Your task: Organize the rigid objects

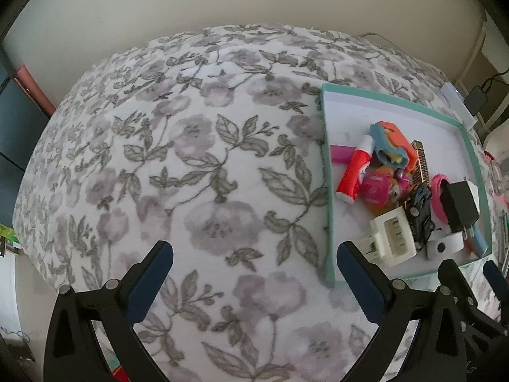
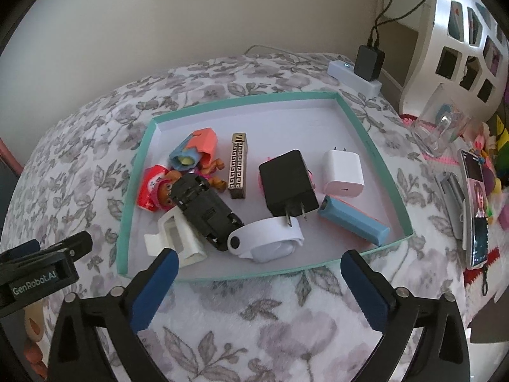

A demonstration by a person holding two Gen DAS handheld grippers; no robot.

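**Both jaws wide open, everything sitting in the teal tray**

Closest to the lens are the blue-padded jaws of the right gripper (image 2: 257, 283), spread wide with nothing between them, hanging over the floral bedspread (image 2: 254, 334) just short of the near edge of the teal tray (image 2: 122, 222). Same story for the left gripper (image 1: 254, 273): jaws wide apart, nothing in them, only flowered fabric underneath, with its right-hand tip just by the tray's near left corner.

All the small rigid stuff is inside the tray, mostly bunched toward its near-left part:
- black toy car (image 2: 205, 211) lying upside down, leaning on a white plastic clip (image 2: 178, 238)
- white wristband (image 2: 270, 238) by the near edge, touching the prongs of a black charger (image 2: 288, 184)
- white charger (image 2: 343, 172) right of the black one
- blue and pink block (image 2: 353, 221) near the tray's near right corner
- gold patterned bar (image 2: 238, 165) in the middle
- red tube (image 2: 151, 187), a small doll (image 2: 167, 187) and an orange and blue toy (image 2: 197, 148) piled along the left wall

Far half of the tray is bare white bottom. Off the bed's far right corner a black adapter (image 2: 369, 60) sits plugged into a white power strip (image 2: 353, 78), and a phone (image 2: 477, 210) stands propped up past the right edge.
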